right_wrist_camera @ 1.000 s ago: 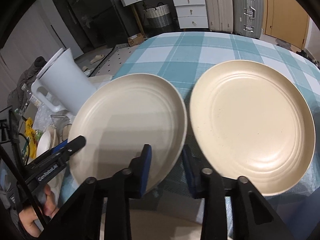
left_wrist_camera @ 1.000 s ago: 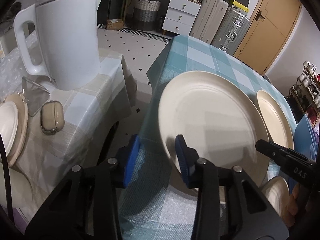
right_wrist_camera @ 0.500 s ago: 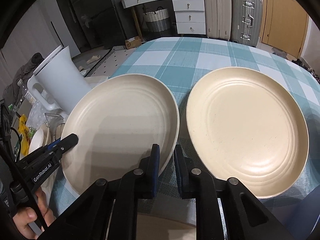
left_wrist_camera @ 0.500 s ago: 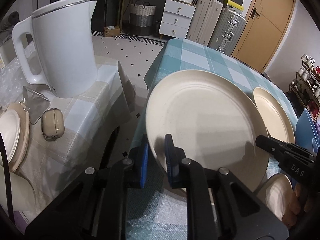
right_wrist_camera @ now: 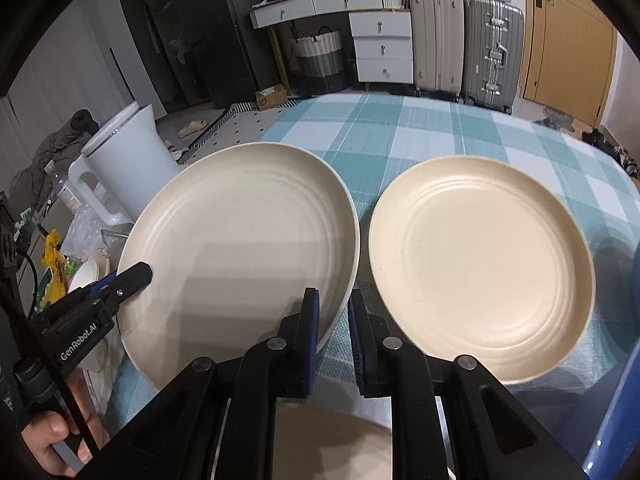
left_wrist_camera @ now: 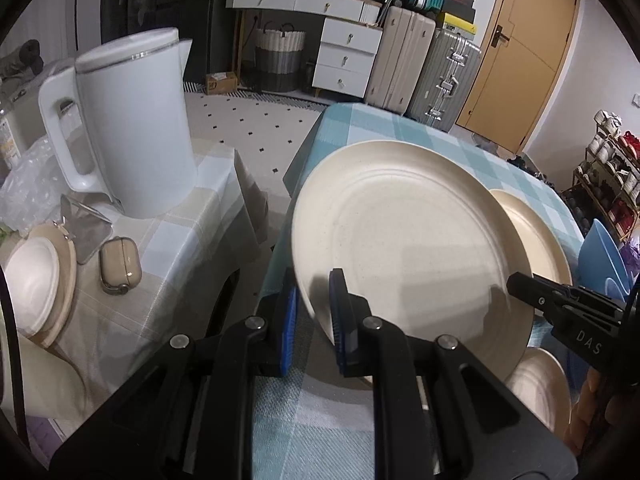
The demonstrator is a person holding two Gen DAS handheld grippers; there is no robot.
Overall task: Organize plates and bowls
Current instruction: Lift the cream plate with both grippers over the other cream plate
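Left wrist view: the left gripper (left_wrist_camera: pixel 311 312) pinches the near rim of the large round cream plate (left_wrist_camera: pixel 408 248), its jaws narrowly set, likely tilting it off the teal checked tablecloth (left_wrist_camera: pixel 360 128).

Right wrist view: the right gripper (right_wrist_camera: pixel 333 332) clamps the same plate's opposite rim, seemingly sharing the load, beside a second cream plate (right_wrist_camera: pixel 480 264) lying flat.

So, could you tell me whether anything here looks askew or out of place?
Yes: the large cream plate is tilted, its left part hanging out past the edge of the checked table. Both the left gripper and the right gripper are shut on its rim. The second plate lies flat.
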